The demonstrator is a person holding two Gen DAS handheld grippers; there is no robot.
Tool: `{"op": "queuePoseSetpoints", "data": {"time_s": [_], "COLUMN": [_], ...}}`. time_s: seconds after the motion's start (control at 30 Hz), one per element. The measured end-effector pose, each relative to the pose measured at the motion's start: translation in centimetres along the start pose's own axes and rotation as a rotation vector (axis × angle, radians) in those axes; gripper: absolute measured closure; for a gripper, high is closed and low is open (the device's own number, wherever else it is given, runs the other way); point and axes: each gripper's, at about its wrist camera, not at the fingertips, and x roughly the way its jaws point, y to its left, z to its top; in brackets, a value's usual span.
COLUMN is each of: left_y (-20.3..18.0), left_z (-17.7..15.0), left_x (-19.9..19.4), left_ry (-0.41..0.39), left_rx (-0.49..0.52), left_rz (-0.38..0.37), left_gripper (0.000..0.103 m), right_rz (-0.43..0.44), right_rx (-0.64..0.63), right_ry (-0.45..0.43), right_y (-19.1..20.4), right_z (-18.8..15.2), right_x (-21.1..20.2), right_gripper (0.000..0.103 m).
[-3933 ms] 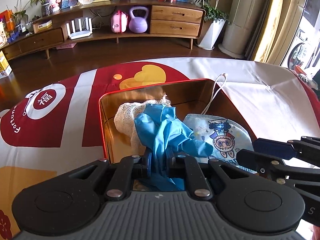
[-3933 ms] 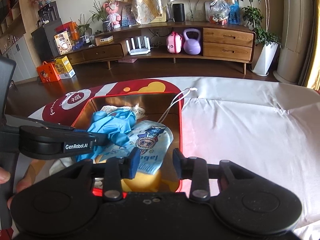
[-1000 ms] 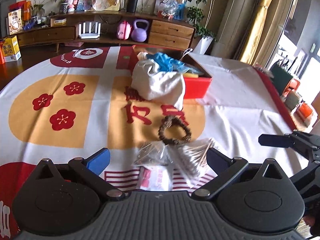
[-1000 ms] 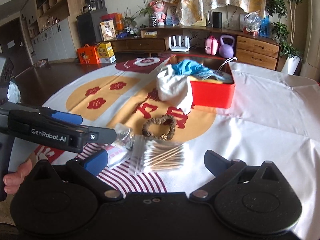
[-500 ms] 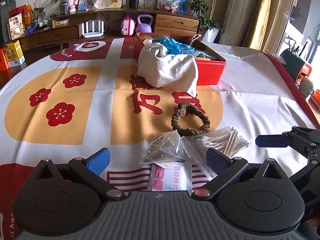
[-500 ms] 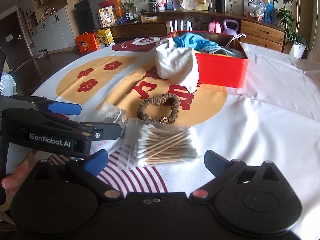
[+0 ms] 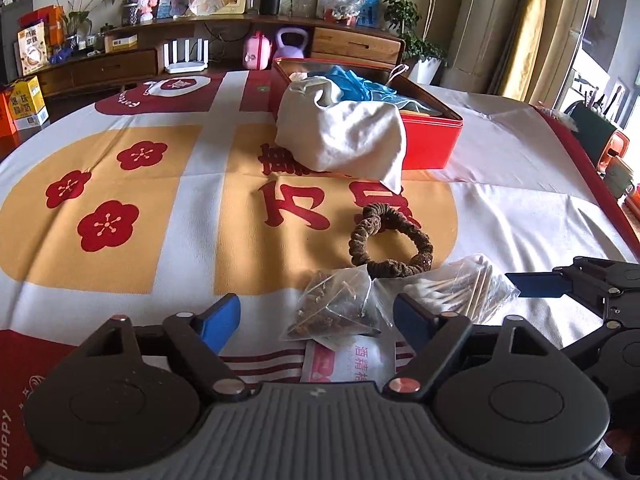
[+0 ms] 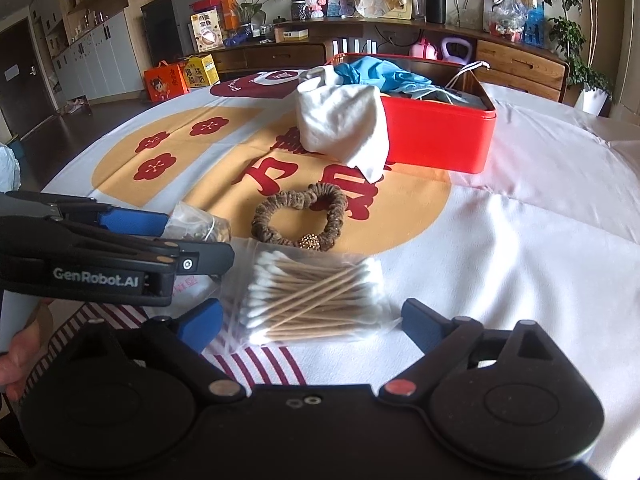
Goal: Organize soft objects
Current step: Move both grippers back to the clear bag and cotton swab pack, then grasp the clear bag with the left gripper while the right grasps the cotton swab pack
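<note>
My left gripper (image 7: pixel 316 320) hovers low over a clear sachet of brown bits (image 7: pixel 336 308). Its jaws are closing with the sachet between them, and the pads are clear of it. My right gripper (image 8: pixel 312 320) straddles a clear bag of cotton swabs (image 8: pixel 312 296); its jaws are closing slightly without touching the bag. A brown scrunchie (image 8: pixel 300 220) lies just beyond. Farther back, a white cloth (image 7: pixel 344 136) drapes over the corner of a red tin (image 7: pixel 432 144) that holds blue gloves (image 7: pixel 360 84). A pink-and-white packet (image 7: pixel 348 360) lies under the sachet.
The table has a red, yellow and white cloth (image 7: pixel 160 200). A green holder (image 7: pixel 592 132) and other small items stand at its right edge. A person's hand (image 8: pixel 16 360) grips the left tool. A wooden sideboard (image 7: pixel 352 46) runs along the far wall.
Both grippers have left the tin, where the left was shut on a blue glove, and sunk toward the small packets at the table's near side. The left jaws have narrowed.
</note>
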Motion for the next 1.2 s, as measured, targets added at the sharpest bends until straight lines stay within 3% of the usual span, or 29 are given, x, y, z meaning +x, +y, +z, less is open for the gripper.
{"op": "queuePoseSetpoints", "data": {"time_s": [0.13,0.27,0.4,0.77,1.2], "left_y": [-0.4,-0.9,-1.0,-0.9,-0.7], "left_z": [0.2,0.1,0.1,0.3,1.6], "left_x": [0.2,0.1,-0.1,-0.8,-3.1], "left_ry": [0.001,-0.013,-0.023,-0.041,-0.055], "left_rx": [0.016,0.048,0.059,0.057,0.0], "left_rz": [-0.008,-0.009,-0.001,-0.003,0.001], "left_gripper": [0.04,0.048,0.062,0.087,0.089], "right_rz": [-0.01,-0.019,-0.017,-0.01,0.0], "right_rx": [-0.01,-0.028,-0.021,0.029,0.095], "right_ry": [-0.002,-0.002,-0.005,-0.021,-0.055], "right_y": [0.1,0.3,0.3,-0.2,-1.1], "right_z": [-0.1,0.0,0.1,-0.2,0.2], "right_x": [-0.1,-0.2,-0.4,-1.6,-5.1], "right_gripper": [0.012,0.022,0.03,0.034,0.034]}}
